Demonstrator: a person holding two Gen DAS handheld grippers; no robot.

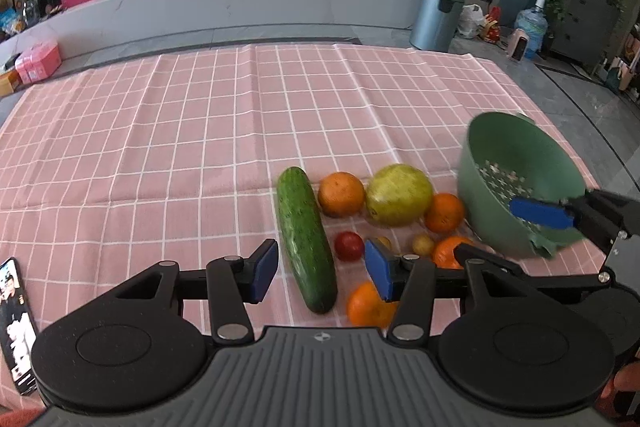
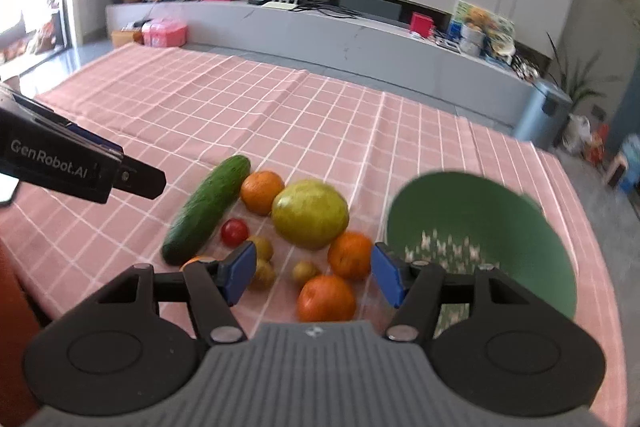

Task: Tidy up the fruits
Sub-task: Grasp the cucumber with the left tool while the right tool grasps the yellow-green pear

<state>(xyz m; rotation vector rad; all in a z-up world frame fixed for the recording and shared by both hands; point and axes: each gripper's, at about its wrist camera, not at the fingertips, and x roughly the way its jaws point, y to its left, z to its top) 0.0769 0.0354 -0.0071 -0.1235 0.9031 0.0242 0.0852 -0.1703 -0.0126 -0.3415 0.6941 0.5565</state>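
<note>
A pile of produce lies on the pink checked cloth: a long cucumber (image 1: 306, 239) (image 2: 208, 207), a large yellow-green fruit (image 1: 399, 199) (image 2: 310, 214), several oranges (image 1: 341, 193) (image 2: 326, 298), a small red tomato (image 1: 349, 245) (image 2: 234, 231) and small yellowish fruits (image 2: 305, 271). A green colander bowl (image 1: 520, 183) (image 2: 480, 239) is tilted and blurred at the right. My left gripper (image 1: 321, 269) is open over the cucumber's near end. My right gripper (image 2: 313, 274) is open and empty above the oranges; one blue pad (image 1: 542, 212) shows in front of the colander.
A phone (image 1: 16, 323) lies at the cloth's left near edge. The pink cloth (image 1: 180, 131) stretches wide beyond the fruit. A metal bin (image 1: 438, 15) and a long low cabinet stand past the table's far edge.
</note>
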